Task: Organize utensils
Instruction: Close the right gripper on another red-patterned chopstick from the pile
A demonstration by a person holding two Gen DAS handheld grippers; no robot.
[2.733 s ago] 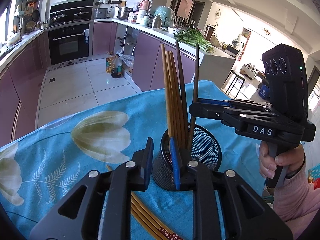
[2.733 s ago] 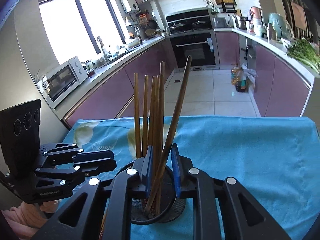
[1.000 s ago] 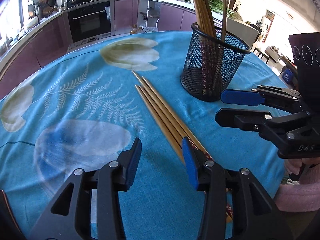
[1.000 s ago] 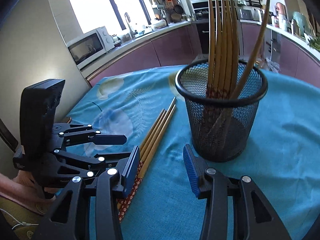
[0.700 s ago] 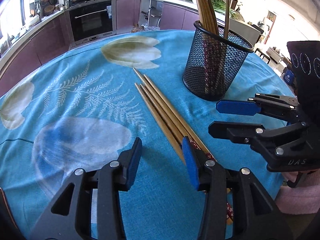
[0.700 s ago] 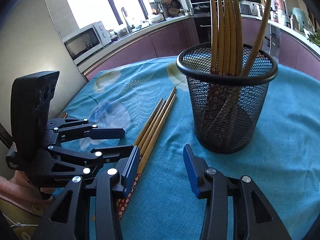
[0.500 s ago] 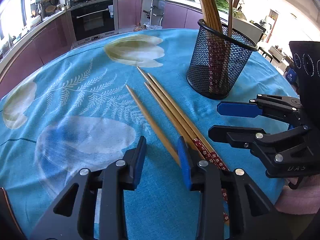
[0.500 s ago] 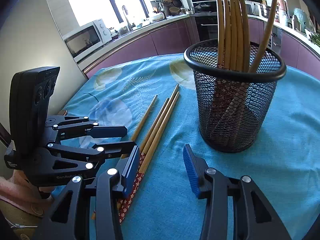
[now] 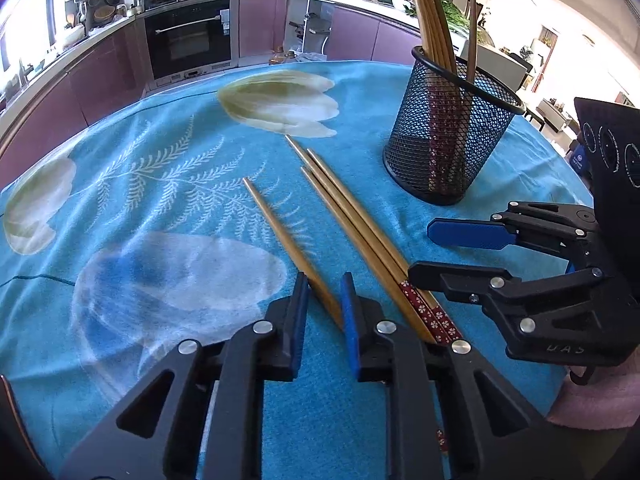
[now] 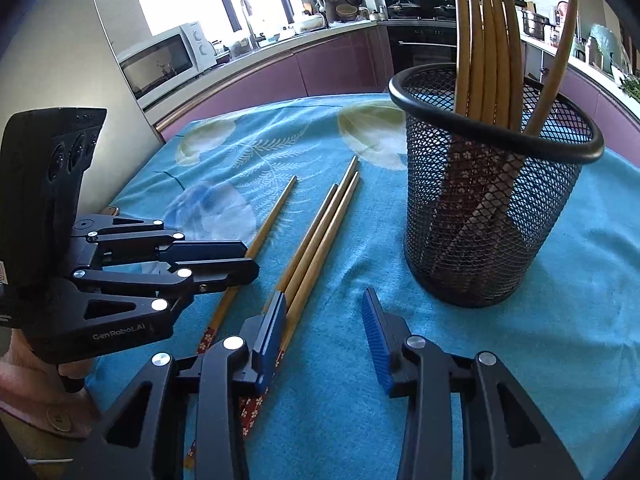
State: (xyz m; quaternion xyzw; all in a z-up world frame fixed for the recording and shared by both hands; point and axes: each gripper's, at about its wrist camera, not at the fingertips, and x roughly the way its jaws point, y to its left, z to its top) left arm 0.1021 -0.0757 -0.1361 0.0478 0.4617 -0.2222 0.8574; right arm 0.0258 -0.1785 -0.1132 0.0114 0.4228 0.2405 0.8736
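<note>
A black mesh holder (image 9: 448, 140) (image 10: 492, 216) stands on the blue cloth with several wooden chopsticks upright in it. Three chopsticks (image 9: 352, 216) (image 10: 320, 240) lie side by side on the cloth, red patterned ends toward me. A single chopstick (image 9: 280, 232) (image 10: 272, 220) lies apart on their left. My left gripper (image 9: 323, 282) (image 10: 240, 260) has its jaws closing around that chopstick's thick end, with small gaps still showing at the pads. My right gripper (image 10: 325, 300) (image 9: 420, 250) is closing too; its left finger rests over the three chopsticks and the gap beside them is bare.
The flowered tablecloth (image 9: 160, 200) covers a round table whose edge curves close behind the holder. Purple kitchen cabinets, an oven (image 9: 188, 40) and a microwave (image 10: 160, 64) stand beyond it. A pink sleeve (image 9: 592, 408) holds the right gripper's handle.
Both grippers left the holder and came down to the loose chopsticks. One chopstick slid left, away from the other three. The left jaws narrowed around it; the right jaws narrowed slightly.
</note>
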